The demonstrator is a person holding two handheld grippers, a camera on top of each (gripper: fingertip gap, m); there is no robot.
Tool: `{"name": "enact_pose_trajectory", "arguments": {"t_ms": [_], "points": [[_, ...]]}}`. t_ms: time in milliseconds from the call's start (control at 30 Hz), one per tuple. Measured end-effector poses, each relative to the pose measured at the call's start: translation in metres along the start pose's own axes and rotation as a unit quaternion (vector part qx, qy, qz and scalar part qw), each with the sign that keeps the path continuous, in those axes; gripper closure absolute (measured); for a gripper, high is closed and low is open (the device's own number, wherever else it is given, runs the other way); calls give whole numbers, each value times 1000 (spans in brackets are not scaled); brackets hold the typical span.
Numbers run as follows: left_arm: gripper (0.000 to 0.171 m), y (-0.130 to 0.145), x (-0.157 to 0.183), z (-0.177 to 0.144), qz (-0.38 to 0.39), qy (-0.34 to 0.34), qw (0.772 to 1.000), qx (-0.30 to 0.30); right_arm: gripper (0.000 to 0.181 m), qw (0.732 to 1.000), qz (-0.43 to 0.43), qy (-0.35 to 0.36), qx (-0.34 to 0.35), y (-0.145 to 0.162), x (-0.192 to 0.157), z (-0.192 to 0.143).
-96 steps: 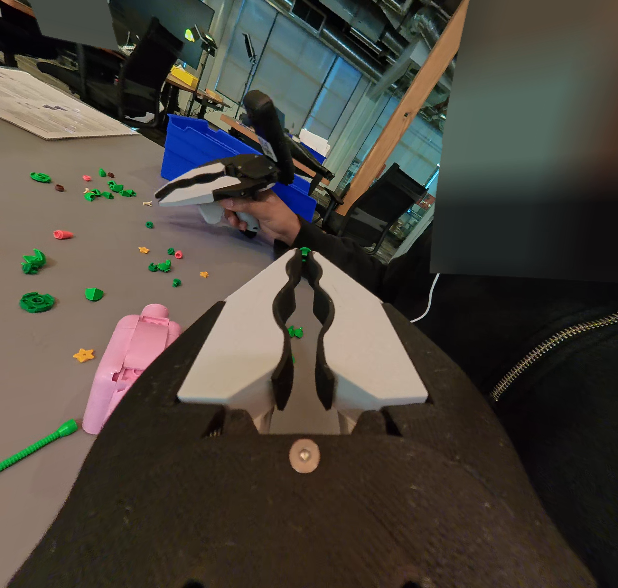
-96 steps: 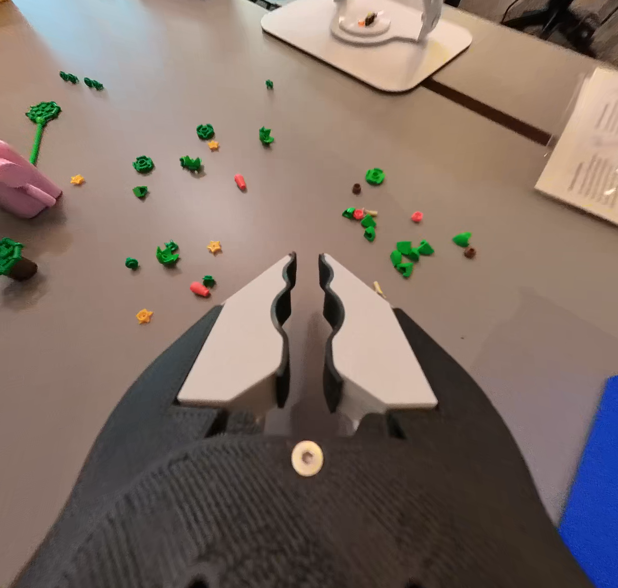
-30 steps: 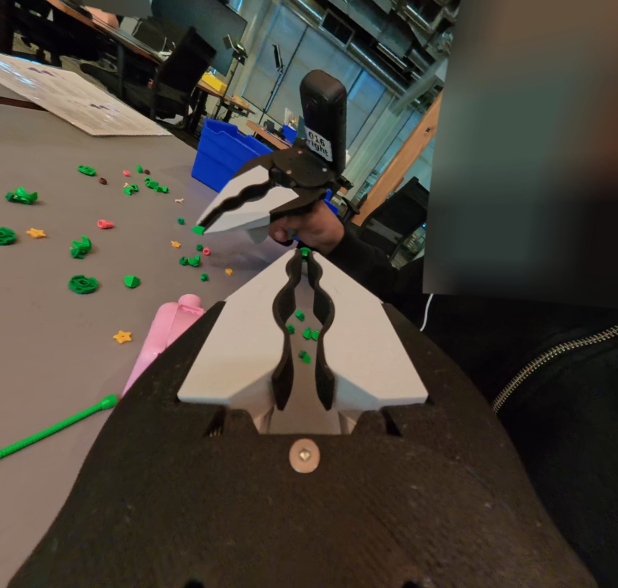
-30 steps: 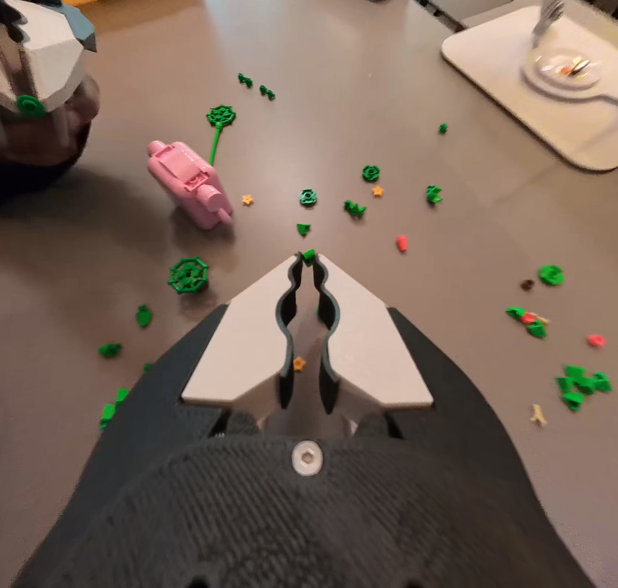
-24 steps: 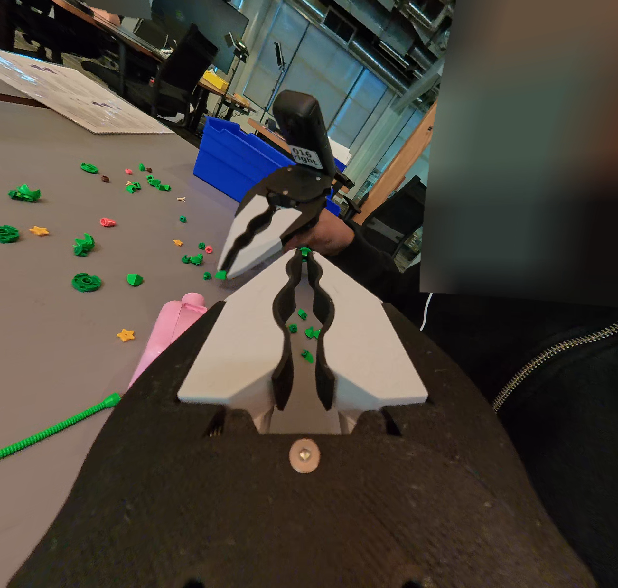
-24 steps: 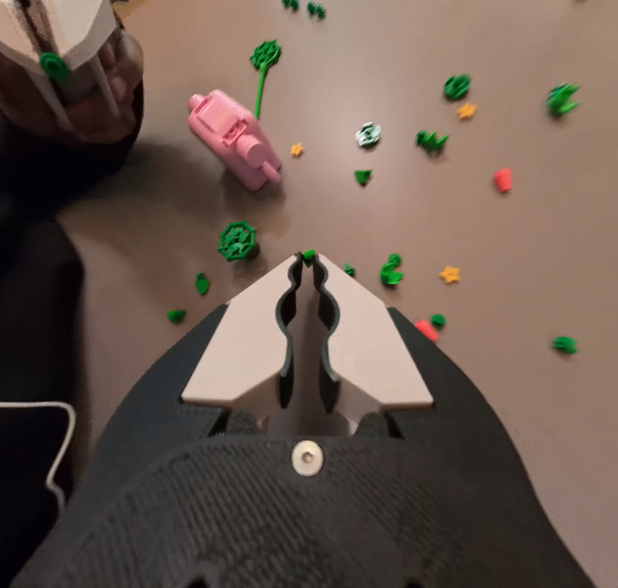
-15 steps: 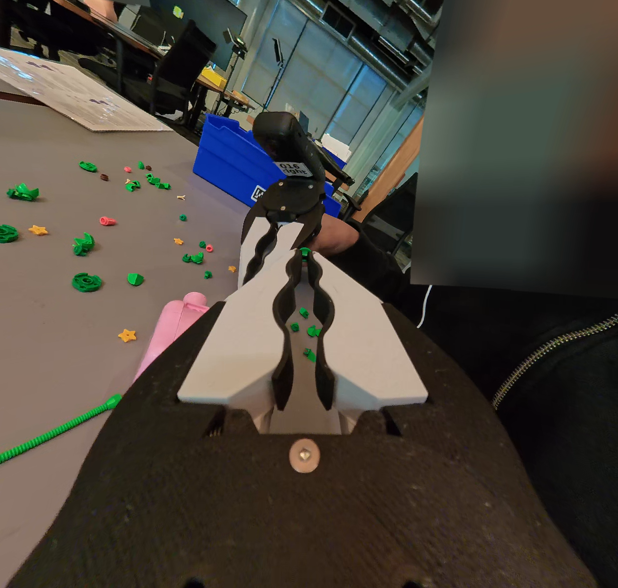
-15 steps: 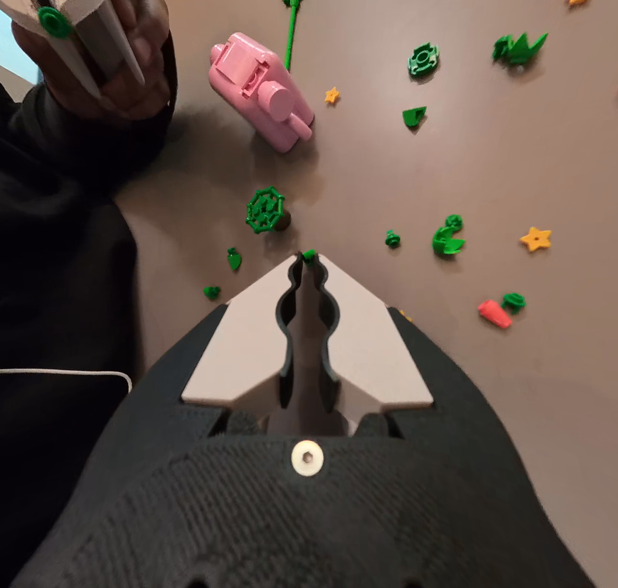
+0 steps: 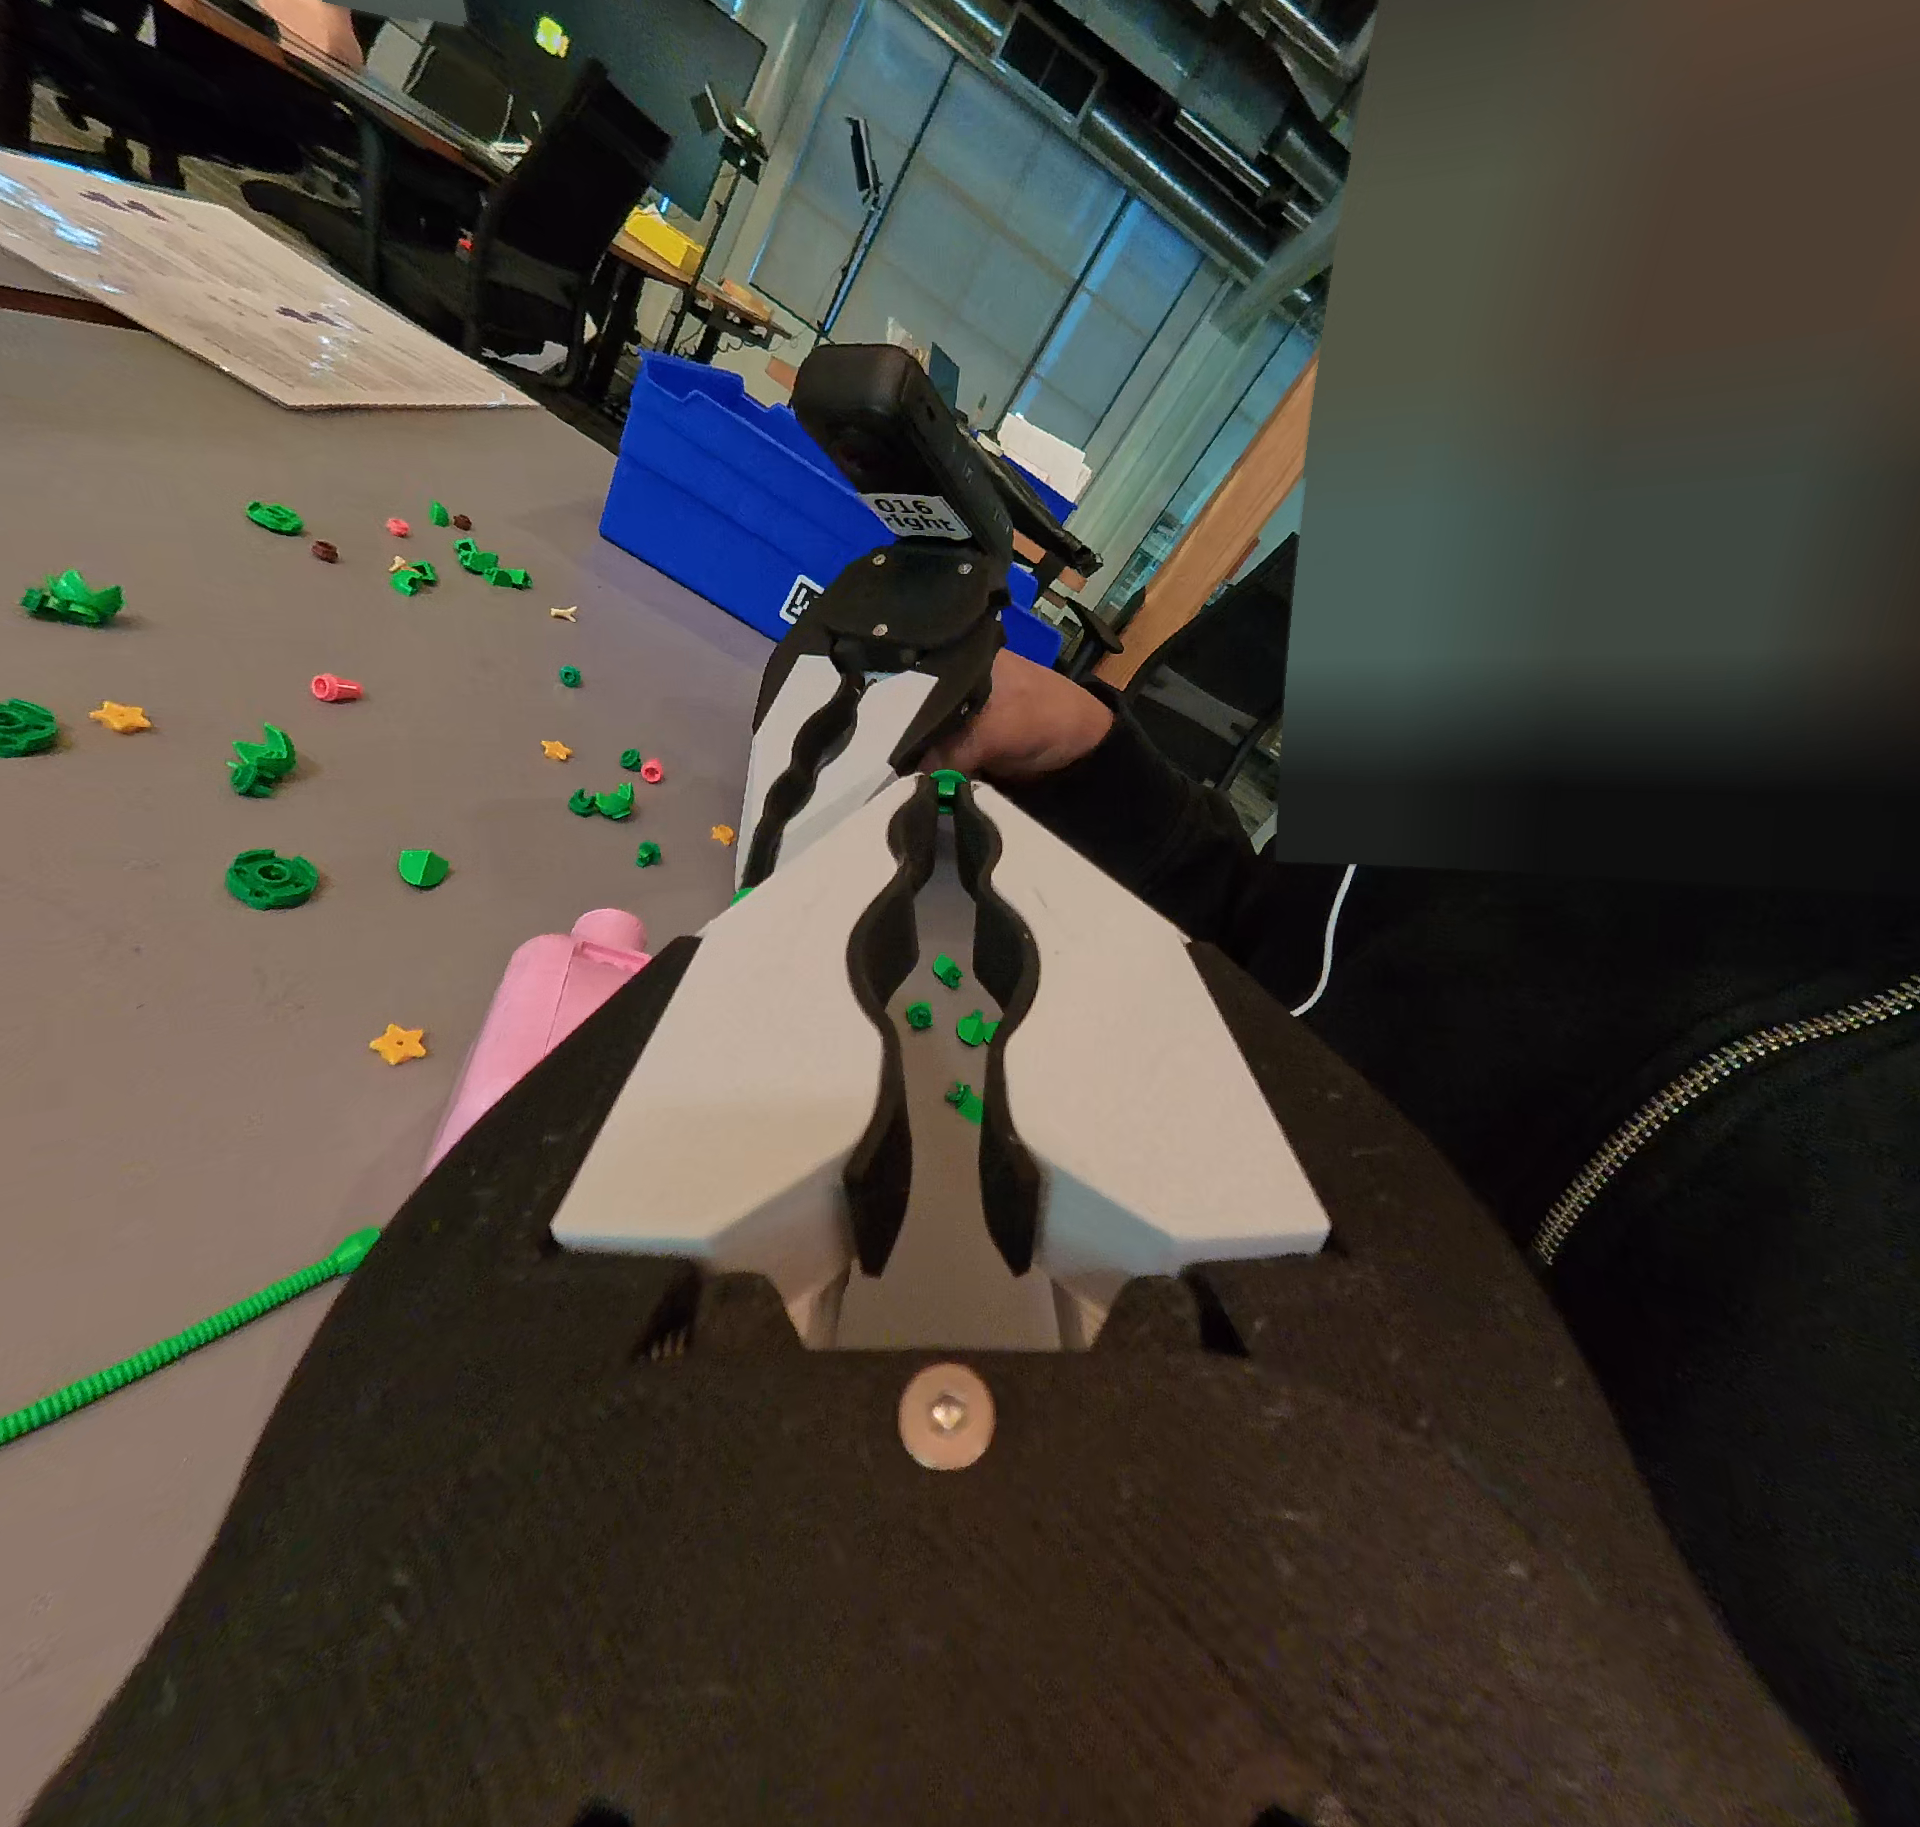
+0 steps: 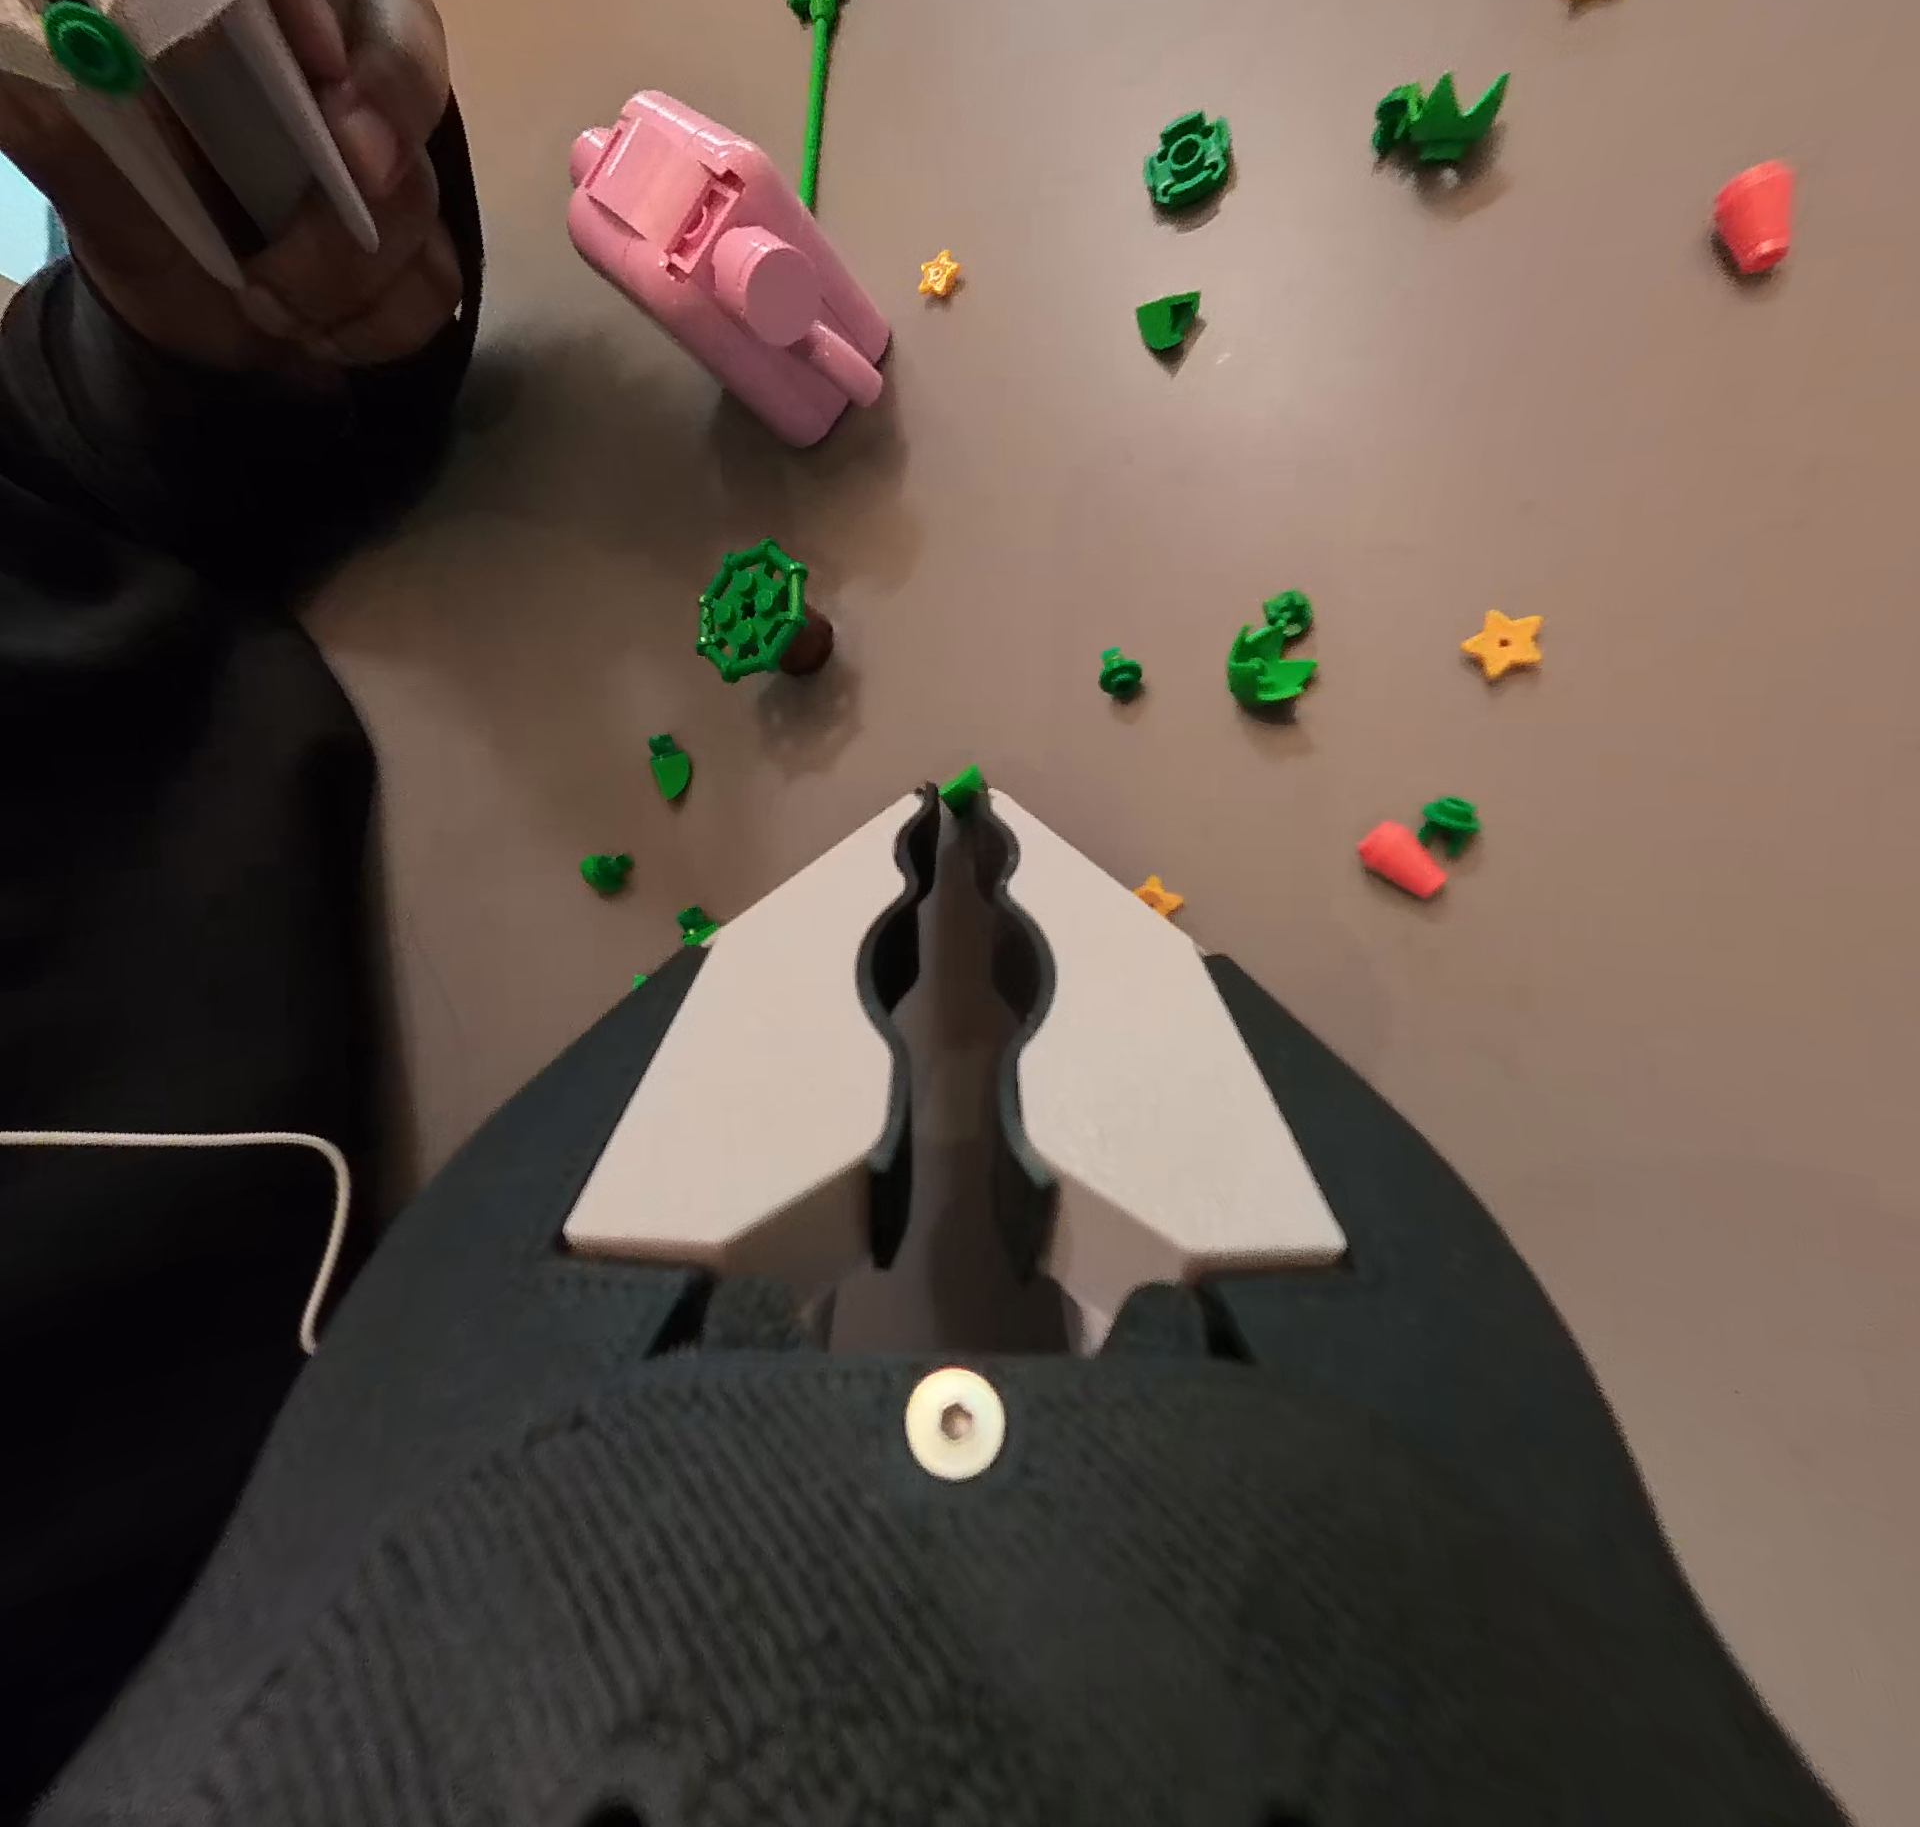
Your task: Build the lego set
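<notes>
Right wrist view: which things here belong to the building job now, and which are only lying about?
In use:
- right tongs, shut on a green leaf piece
- left tongs, shut on a green round stud

Lying about:
- pink block
- green wheel piece
- stars
- red cones
- blue bin

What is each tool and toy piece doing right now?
left tool: shut on a small round green piece
right tool: shut on a tiny green leaf piece
pink block: lying on its side on the table
green wheel piece: tilted, on a brown stub
</notes>
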State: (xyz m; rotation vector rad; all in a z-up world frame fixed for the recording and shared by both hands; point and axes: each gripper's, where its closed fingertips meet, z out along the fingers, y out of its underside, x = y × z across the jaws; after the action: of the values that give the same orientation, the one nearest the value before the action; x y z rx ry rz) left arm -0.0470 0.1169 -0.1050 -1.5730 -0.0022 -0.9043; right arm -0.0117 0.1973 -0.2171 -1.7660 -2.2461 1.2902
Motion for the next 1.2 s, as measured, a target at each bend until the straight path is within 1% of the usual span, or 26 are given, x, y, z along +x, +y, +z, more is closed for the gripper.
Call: {"name": "enact_pose_trajectory", "arguments": {"t_ms": [467, 633, 700, 800, 967, 1133, 1200], "points": [[171, 0, 0, 0, 0, 1, 1000, -1, 172, 1000, -16, 17, 0, 1, 5, -5], [171, 0, 0, 0, 1, 0, 1000, -1, 171, 998, -60, 20, 20, -9, -5, -7], [171, 1, 0, 0, 0, 1, 1000, -1, 173, 996, -78, 35, 20, -13, -7, -5], [171, 2, 0, 1, -1, 1, 1000, -4, 175, 990, -109, 87, -13, -7, 1, -1], [171, 3, -2, 1, -2, -3, 1000, -6, 175, 983, -130, 120, -43, -1, 5, 3], [171, 4, -4, 2, -3, -4, 1000, -9, 177, 982, -135, 126, -46, 0, 5, 0], [171, 5, -4, 2, -4, -4, 1000, -10, 177, 983, -135, 126, -15, -10, 3, -3]]}}
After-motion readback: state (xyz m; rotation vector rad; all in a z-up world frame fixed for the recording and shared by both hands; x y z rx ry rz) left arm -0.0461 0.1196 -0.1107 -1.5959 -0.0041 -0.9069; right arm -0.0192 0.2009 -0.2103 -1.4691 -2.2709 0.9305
